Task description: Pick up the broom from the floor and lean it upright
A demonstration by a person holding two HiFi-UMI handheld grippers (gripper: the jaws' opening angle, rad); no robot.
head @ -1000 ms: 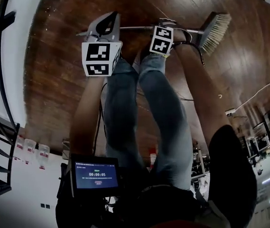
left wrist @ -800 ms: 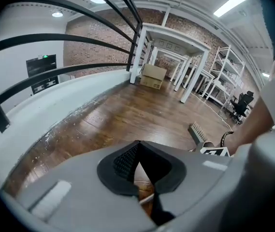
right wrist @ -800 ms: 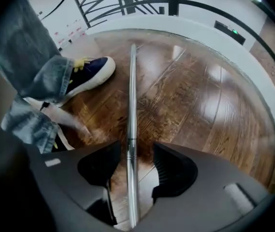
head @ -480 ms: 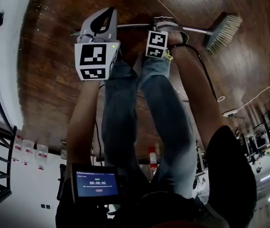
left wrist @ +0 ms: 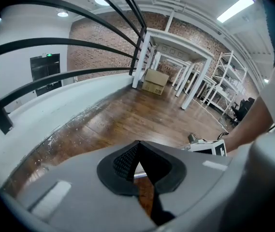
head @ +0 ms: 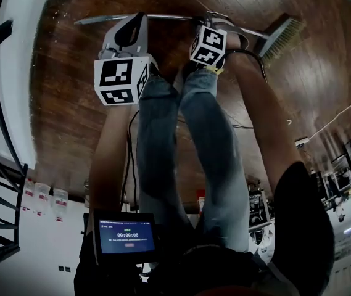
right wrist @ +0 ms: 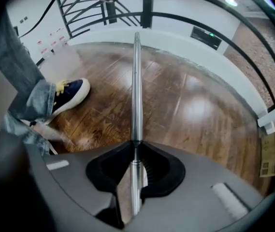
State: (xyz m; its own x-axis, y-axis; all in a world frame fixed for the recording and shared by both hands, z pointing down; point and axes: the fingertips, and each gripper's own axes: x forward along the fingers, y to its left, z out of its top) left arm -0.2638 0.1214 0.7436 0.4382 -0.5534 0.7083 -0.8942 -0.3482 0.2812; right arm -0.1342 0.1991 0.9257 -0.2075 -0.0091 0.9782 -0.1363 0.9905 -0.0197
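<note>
Head view, from the left: a black railing (head: pixel 2 134) and a white ledge (head: pixel 24 54) edge the dark wooden floor (head: pixel 70 103) beyond the broom's (head: pixel 169 17) free end. The broom stretches across the floor ahead of the person's jeans-clad legs (head: pixel 215 153), its metal handle running sideways. Whether it rests on the boards or sits just above them cannot be told.

The left gripper (head: pixel 133 24) points down just short of the broom's handle, near that free end. In the left gripper view its jaws are closed together with nothing between them; a sliver of the shiny handle (left wrist: pixel 138 175) shows below the pads. Cardboard boxes (left wrist: pixel 154 81) and white shelving (left wrist: pixel 224 81) stand far beyond the broom.

Further right along the broom, the right gripper (head: pixel 215 22) points steeply down onto the handle. In the right gripper view its jaws have just been closing, and the handle (right wrist: pixel 136 95) passes straight between them, pinched by the pads, then runs away over the floor toward the ledge. A dark sneaker (right wrist: pixel 69 93) stands left of the broom there.

Rightmost, the bristle head (head: pixel 281 34) ends the broom, close to the right gripper.
</note>
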